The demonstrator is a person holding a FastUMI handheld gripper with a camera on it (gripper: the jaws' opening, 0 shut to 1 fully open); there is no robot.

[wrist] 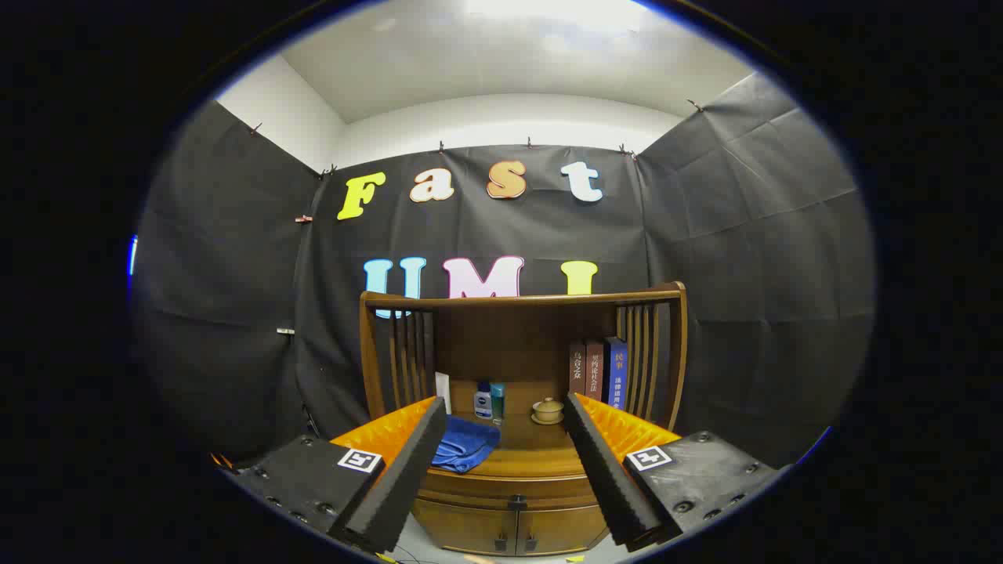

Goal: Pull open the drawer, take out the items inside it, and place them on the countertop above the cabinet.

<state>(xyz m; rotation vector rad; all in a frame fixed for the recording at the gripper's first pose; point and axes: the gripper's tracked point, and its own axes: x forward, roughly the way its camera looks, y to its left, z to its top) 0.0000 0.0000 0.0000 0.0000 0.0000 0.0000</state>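
Gripper (505,462) hangs wide open, holding nothing, facing the cabinet (513,513). Its drawer (509,495) sits closed between the fingers, under the countertop (541,442) with a blue cloth (466,442).

Book spines (597,370) carry print, too small to read.

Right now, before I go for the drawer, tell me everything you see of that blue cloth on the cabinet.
The blue cloth is soft, towel-like fabric, loosely folded and rumpled. It lies flat on the wooden countertop, one edge drooping toward the front rim, partly hidden behind the left jaw. The gripper is open, jaws spread, touching nothing. A small bottle stands apart behind it.
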